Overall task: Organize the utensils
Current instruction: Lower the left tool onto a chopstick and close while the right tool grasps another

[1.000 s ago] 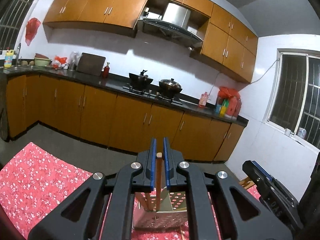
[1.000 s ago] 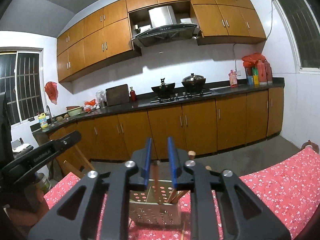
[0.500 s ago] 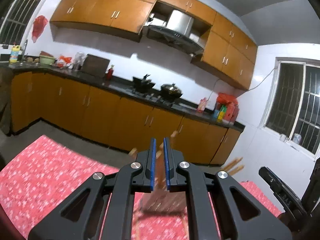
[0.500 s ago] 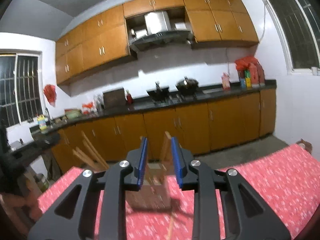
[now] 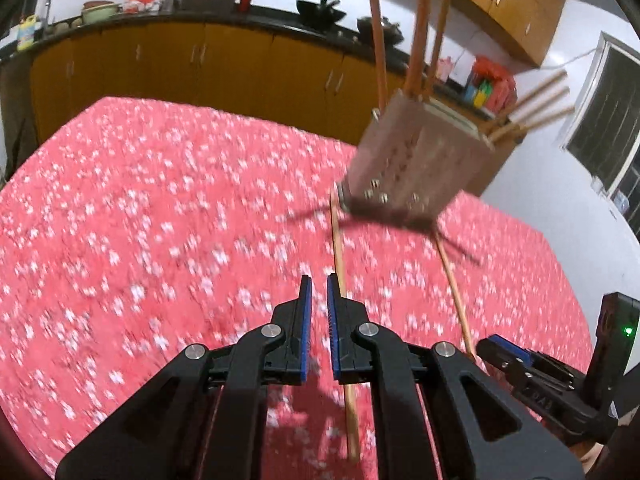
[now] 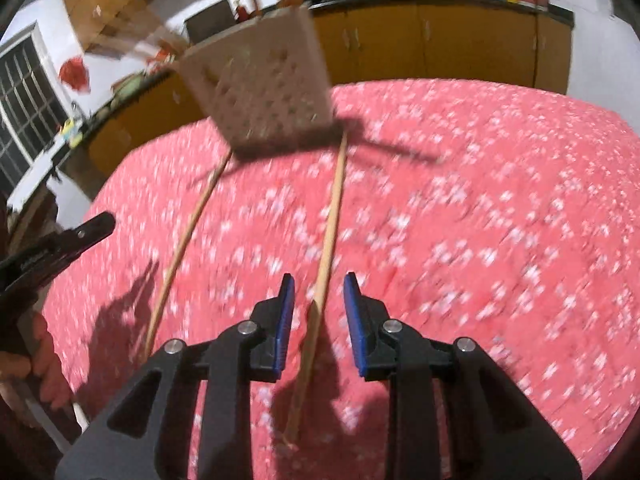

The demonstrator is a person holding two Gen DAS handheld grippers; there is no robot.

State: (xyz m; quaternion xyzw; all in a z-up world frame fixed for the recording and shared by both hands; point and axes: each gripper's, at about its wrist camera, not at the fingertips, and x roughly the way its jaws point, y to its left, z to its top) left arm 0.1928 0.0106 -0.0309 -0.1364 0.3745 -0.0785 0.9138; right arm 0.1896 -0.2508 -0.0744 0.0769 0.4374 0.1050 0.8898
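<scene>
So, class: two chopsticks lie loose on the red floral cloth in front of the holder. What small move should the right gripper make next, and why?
Probably lower the right gripper a little and close its fingers on the chopstick below it. That stick runs between the open fingers, apparently not yet gripped, and points toward the perforated holder.

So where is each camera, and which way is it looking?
Left wrist: on the left gripper, looking down at the red flowered tablecloth; the right gripper shows.
Right wrist: on the right gripper, over a loose wooden chopstick; the left gripper and a hand show.
Both see the perforated metal utensil holder and two loose chopsticks.
</scene>
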